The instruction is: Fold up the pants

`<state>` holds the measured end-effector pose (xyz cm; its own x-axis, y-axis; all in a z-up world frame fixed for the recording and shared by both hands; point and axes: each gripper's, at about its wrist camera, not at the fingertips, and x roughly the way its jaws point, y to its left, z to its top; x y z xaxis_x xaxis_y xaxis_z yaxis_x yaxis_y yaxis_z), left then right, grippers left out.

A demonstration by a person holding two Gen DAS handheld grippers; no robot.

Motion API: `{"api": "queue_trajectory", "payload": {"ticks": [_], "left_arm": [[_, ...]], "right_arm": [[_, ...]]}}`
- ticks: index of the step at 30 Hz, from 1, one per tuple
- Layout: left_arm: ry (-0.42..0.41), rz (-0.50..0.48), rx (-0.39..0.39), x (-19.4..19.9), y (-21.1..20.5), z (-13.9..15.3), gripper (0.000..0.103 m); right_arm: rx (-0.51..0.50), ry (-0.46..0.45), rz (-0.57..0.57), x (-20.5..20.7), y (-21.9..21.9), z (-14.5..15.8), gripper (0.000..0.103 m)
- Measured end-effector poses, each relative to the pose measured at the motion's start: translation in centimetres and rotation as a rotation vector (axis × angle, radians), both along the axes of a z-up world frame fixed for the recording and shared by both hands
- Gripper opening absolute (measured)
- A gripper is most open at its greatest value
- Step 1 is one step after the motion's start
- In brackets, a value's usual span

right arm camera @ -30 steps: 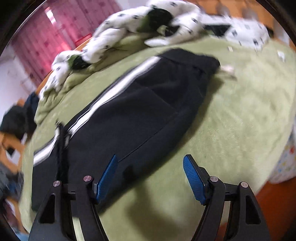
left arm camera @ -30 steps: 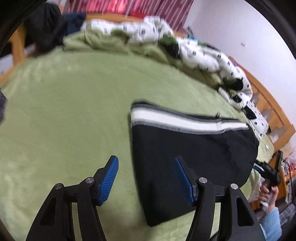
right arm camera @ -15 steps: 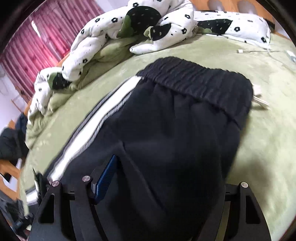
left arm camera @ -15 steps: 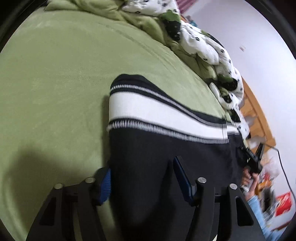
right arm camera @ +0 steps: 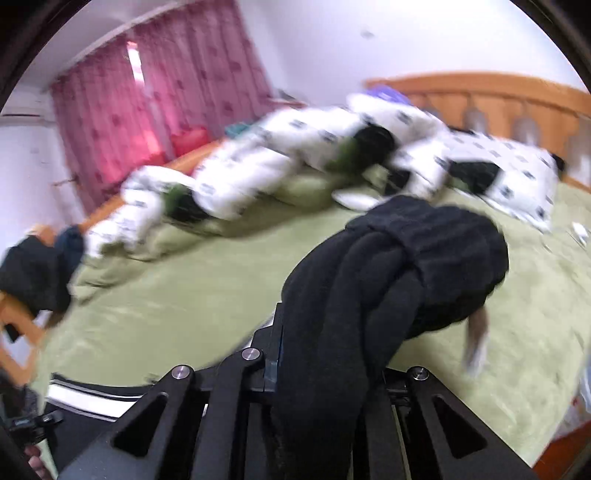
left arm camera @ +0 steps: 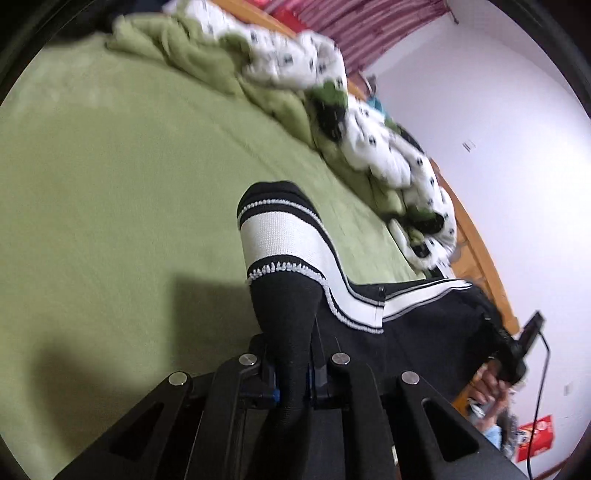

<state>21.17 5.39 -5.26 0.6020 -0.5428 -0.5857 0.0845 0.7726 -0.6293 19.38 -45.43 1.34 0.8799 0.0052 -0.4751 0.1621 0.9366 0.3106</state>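
While clamped, pants (left arm camera: 291, 317) between tongs (left arm camera: 291, 373).

Black pants (left arm camera: 424, 325), white side stripe, bunched, both ends lifted off bed.

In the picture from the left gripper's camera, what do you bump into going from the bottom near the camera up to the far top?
left gripper pinching the pants → white stripe on the lifted fabric → bare green bed cover → rumpled white spotted quilt → red curtain.
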Motion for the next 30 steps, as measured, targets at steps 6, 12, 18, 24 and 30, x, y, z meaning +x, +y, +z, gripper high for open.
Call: {"api": "queue_trajectory", "payload": {"ticks": [6,12,18,24,30], "left_arm": [[0.033,0.148,0.176,-0.8,10.1,2.5,0.01],[0.198,0.259,0.287,0.3,15.9,-4.2,0.021],[0.234,0.323,0.474,0.4,15.6,-6.1,0.04],[0.132,0.364,0.553,-2.0,14.8,-2.9,0.049],[0.069,0.301,0.321,-2.1,13.5,-1.3,0.054]], "right_arm": [[0.088,-0.026,0.248,1.1,7.1,-0.3,0.012],[0.001,0.2,0.272,5.5,11.6,-10.6,0.012],[0.3,0.351,0.329,4.3,6.7,-15.4,0.025],[0.293,0.304,0.264,-1.9,4.0,-13.8,0.06],[0.571,0.298,0.195,1.2,1.4,-16.0,0.066]]}}
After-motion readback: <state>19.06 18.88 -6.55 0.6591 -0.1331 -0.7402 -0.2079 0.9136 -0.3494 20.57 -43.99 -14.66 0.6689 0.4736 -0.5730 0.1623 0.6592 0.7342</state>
